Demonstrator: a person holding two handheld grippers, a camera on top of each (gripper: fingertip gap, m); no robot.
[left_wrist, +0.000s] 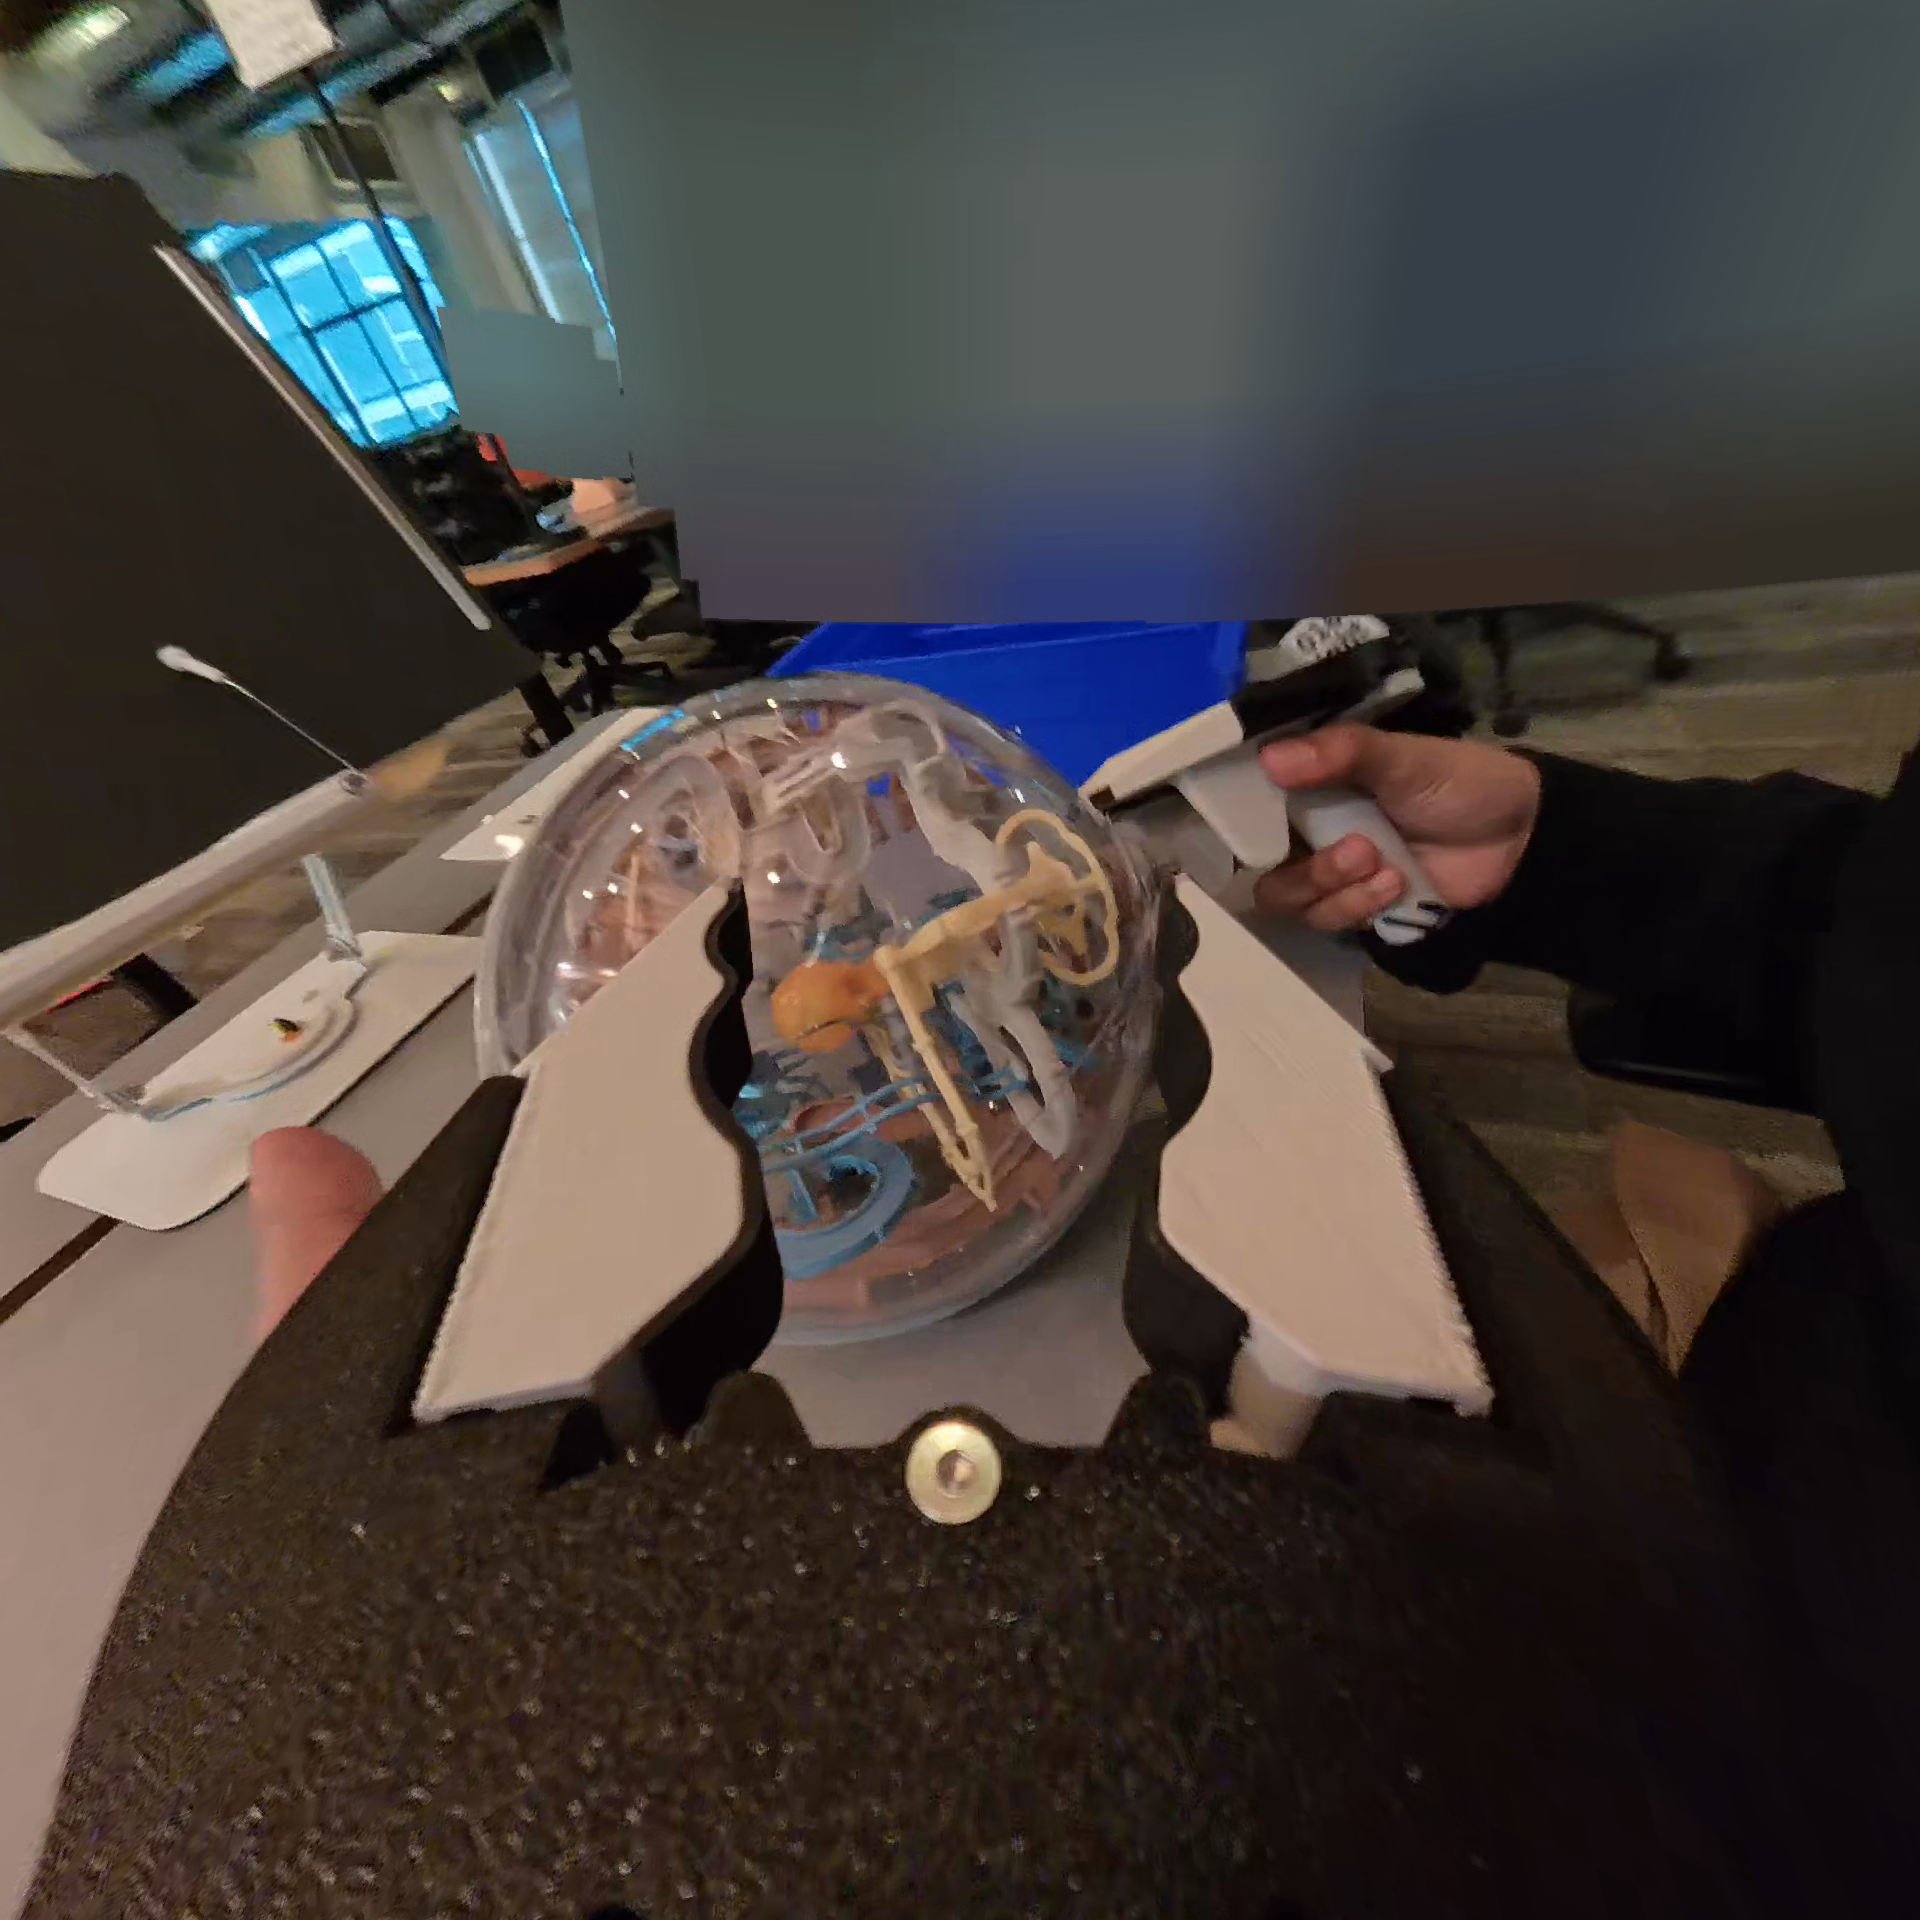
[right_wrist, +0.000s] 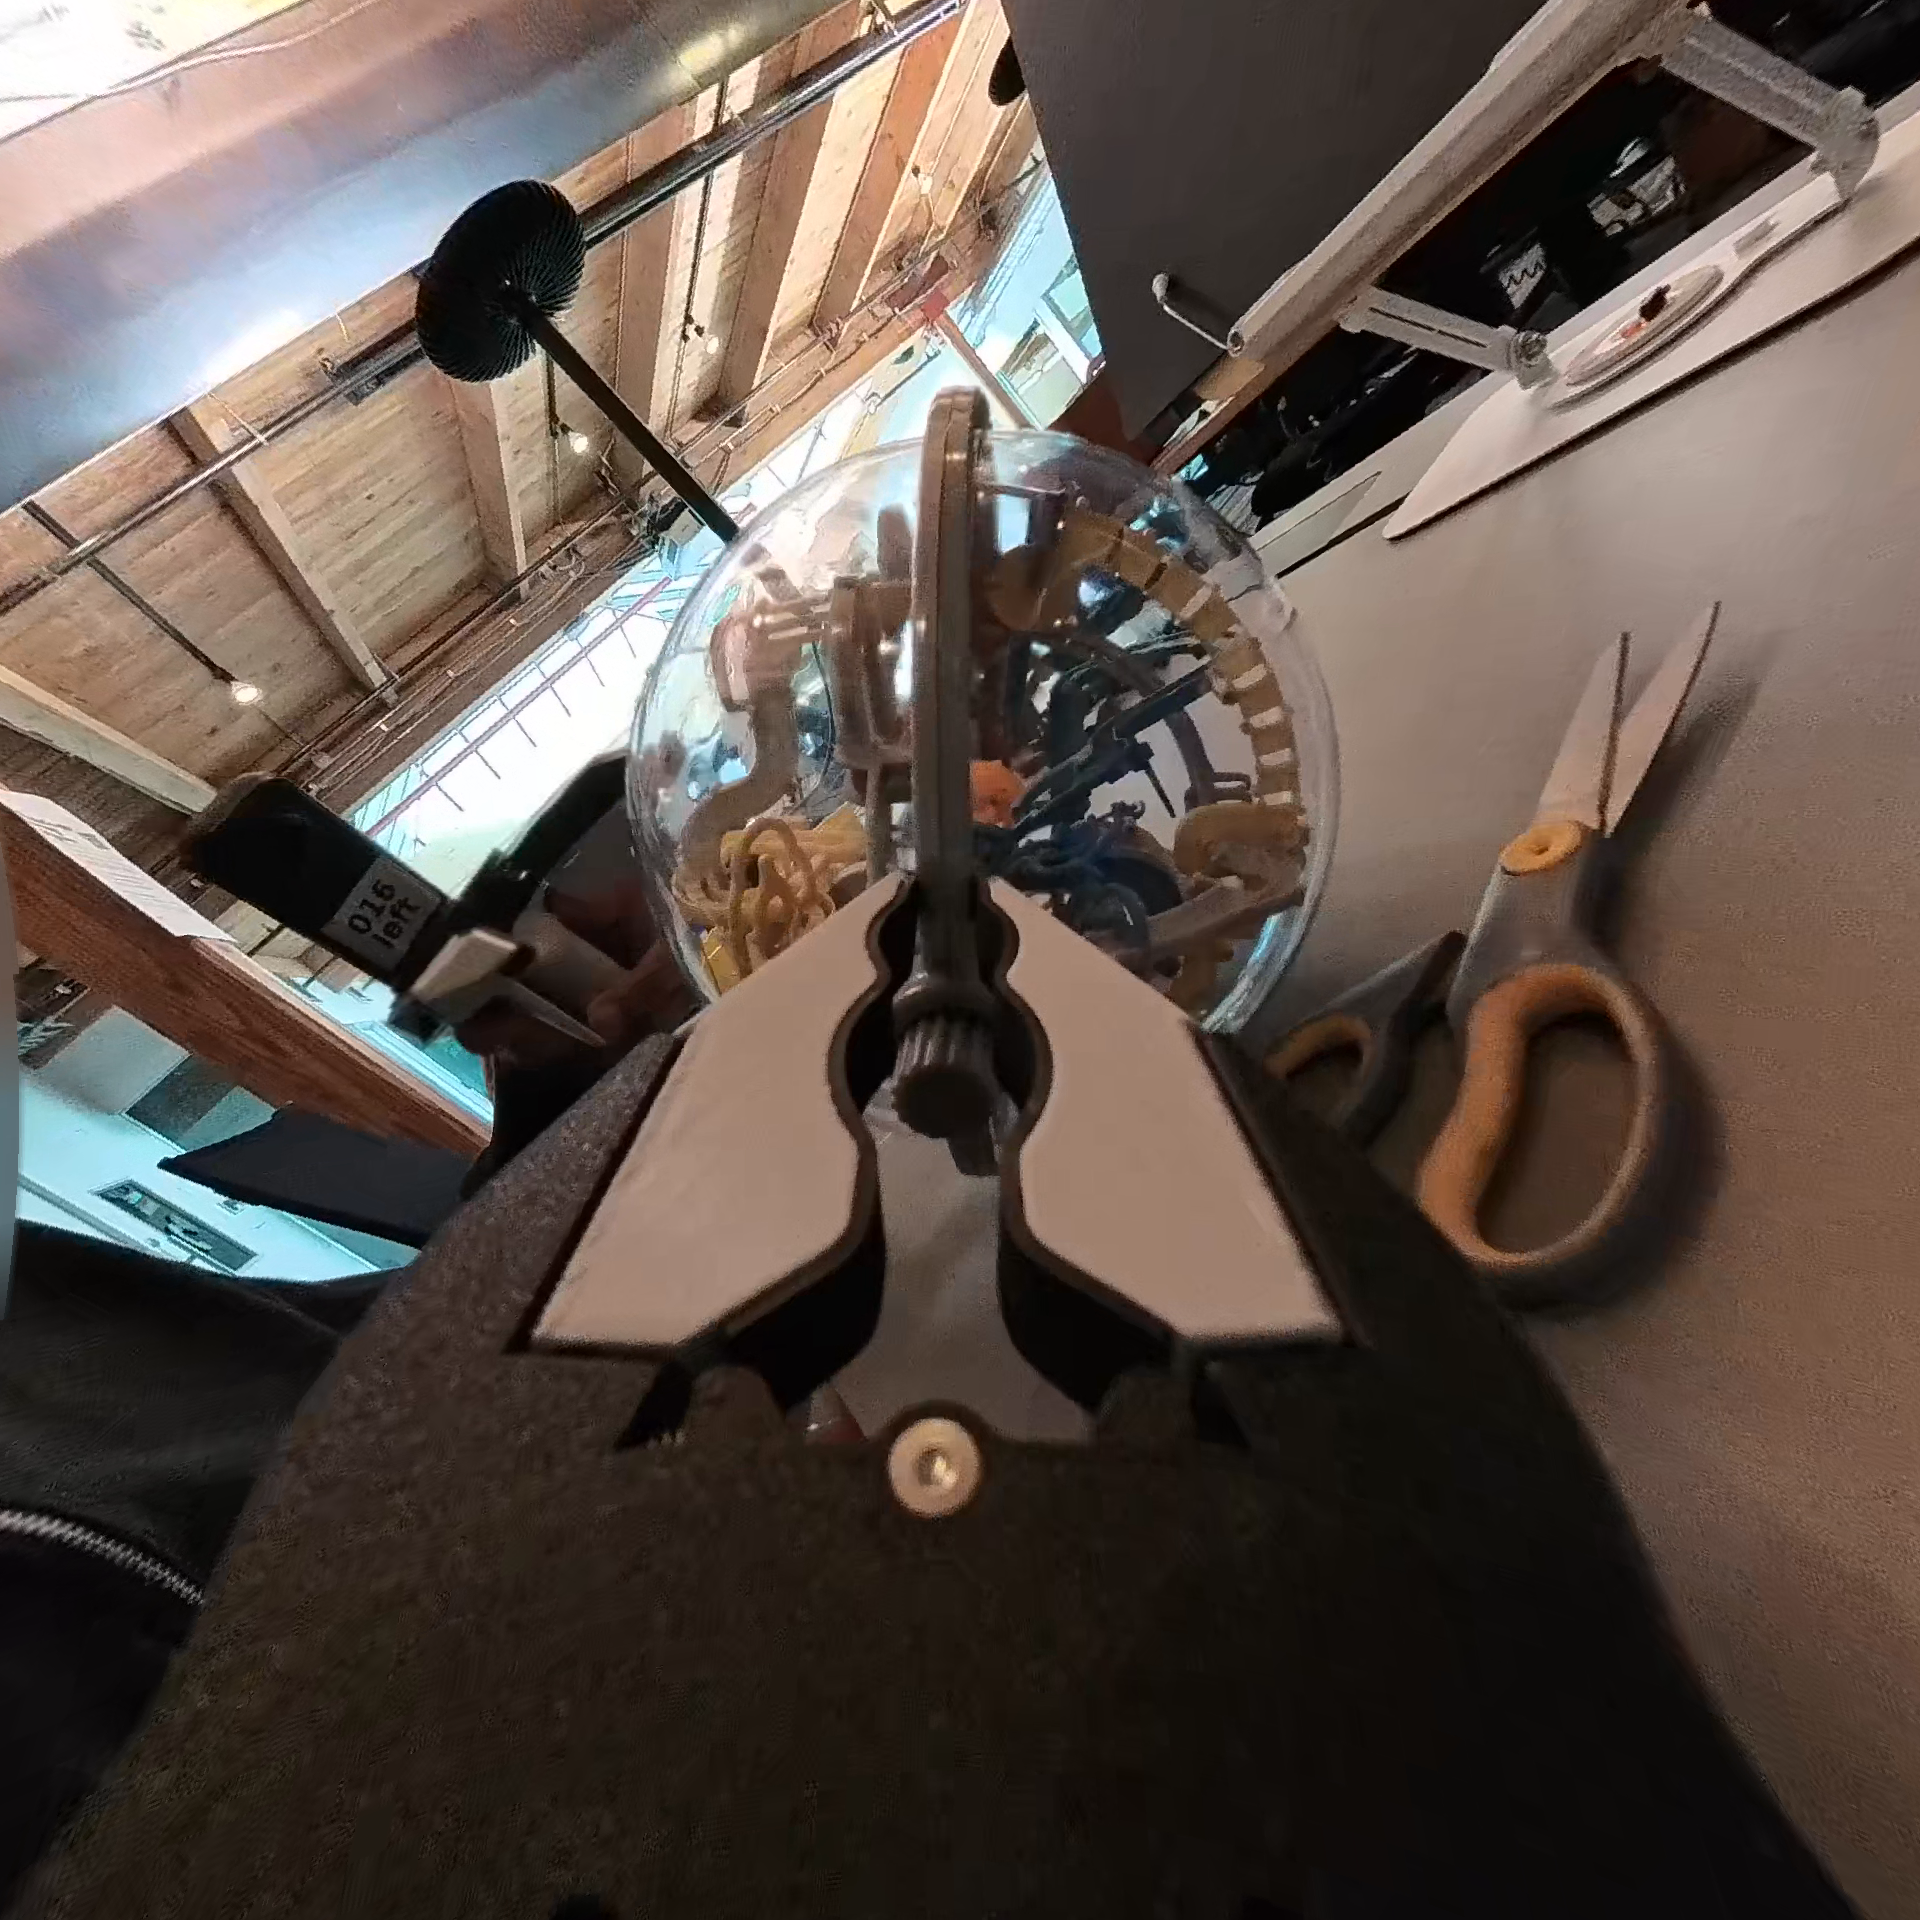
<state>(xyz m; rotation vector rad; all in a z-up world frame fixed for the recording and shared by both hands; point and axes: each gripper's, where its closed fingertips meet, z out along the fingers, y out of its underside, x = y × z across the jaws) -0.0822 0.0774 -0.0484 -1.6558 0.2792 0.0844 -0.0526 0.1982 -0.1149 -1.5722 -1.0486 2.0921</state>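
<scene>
Fingers of the right gripper (right_wrist: 943, 904) are clenching on the grey rim (right_wrist: 948, 644) that runs around a clear maze sphere (right_wrist: 1091, 727), pinching it just above a ribbed grey knob (right_wrist: 935, 1049) that is sitting in the hollow between them. The sphere is lying in the middle of both frames, with its lower edge close to the grey desk (right_wrist: 1766, 1351); whether it is resting there or being held slightly off it is not clear. The left gripper (left_wrist: 951, 914) is reaching toward the sphere with its fingers spread wide. One finger is crossing in front of the sphere's left half and the other is sitting at its right edge, but I cannot tell if either is pressing on the shell. So one side is being gripped firmly while the other is only being framed. The right wrist view is showing what the left one is not: the rim and knob in the grip, and orange-handled scissors (right_wrist: 1558, 997) lying on the desk at the right of the frame, just beside the sphere. The left wrist view is showing instead the coloured tracks inside the sphere, a hand (left_wrist: 1403, 821) squeezing the other gripper's handle at the right of the frame, a blue bin (left_wrist: 1039, 675) behind the sphere, and a white mat (left_wrist: 208, 1122) at the lower left.
</scene>
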